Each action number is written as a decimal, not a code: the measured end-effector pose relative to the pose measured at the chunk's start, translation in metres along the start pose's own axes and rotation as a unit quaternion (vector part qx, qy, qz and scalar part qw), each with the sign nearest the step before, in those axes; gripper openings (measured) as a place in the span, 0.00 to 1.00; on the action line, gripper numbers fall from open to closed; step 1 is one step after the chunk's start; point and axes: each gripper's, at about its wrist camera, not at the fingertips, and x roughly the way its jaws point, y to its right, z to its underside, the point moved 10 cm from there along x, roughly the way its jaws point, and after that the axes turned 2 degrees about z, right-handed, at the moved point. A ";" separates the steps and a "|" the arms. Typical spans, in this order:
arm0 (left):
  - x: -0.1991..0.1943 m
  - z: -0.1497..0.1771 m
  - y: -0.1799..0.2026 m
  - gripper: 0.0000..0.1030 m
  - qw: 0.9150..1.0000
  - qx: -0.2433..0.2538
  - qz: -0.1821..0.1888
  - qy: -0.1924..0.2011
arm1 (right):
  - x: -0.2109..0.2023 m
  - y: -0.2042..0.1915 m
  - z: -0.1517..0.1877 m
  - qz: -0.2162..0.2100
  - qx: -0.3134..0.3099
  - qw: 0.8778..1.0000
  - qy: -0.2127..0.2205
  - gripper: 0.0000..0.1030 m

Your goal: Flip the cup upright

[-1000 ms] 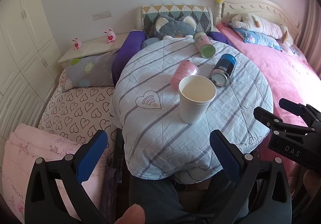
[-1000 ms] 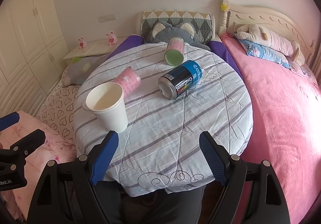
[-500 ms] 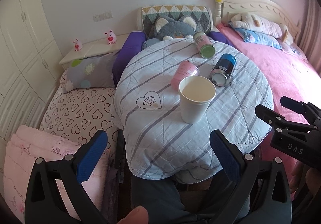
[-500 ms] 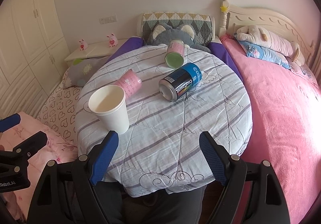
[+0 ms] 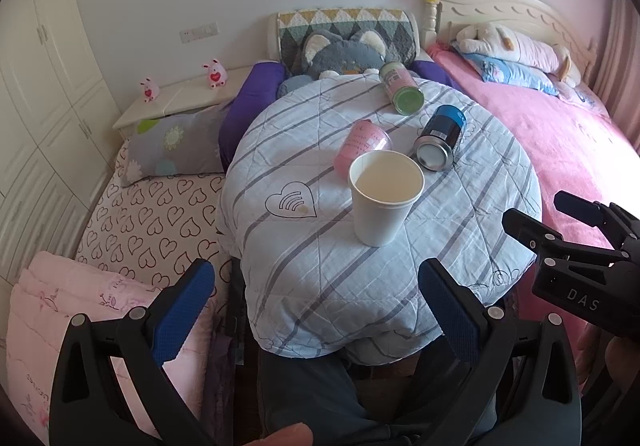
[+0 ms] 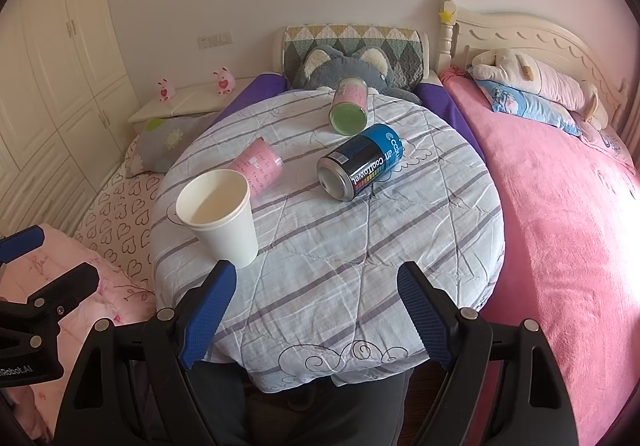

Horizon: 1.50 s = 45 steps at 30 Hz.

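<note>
The white paper cup (image 5: 382, 202) stands upright on the round surface (image 5: 312, 270), which is covered by a striped quilted cloth. Its mouth faces up, with a rolled rim and a plain cream interior; the wall tapers toward the base. A pink cup (image 5: 362, 142) lies on its side just behind it. A blue can (image 6: 360, 162) and a green-bottomed can (image 6: 349, 108) lie on their sides farther back. The left gripper (image 5: 316, 310) is wide open and holds nothing, positioned near the front edge of the surface. The right gripper (image 6: 316, 314) is likewise wide open and empty, apart from the white paper cup
</note>
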 end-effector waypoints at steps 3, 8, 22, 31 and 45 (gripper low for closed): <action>0.000 0.000 0.001 1.00 1.000 0.000 0.001 0.000 | 0.000 0.001 0.000 0.001 0.002 1.000 0.001 0.81; 0.000 -0.004 0.004 1.00 1.000 0.004 0.004 0.000 | 0.001 0.002 0.000 0.001 0.002 1.000 0.002 0.81; -0.004 -0.008 0.015 1.00 1.000 0.007 0.011 0.010 | -0.011 0.005 0.000 0.011 0.008 1.000 0.016 0.81; -0.006 -0.008 0.024 1.00 1.000 0.017 0.014 0.014 | -0.023 0.009 -0.004 0.020 0.013 0.999 0.031 0.81; -0.006 -0.009 0.026 1.00 1.000 0.017 0.016 0.018 | -0.024 0.010 -0.004 0.018 0.014 0.999 0.031 0.81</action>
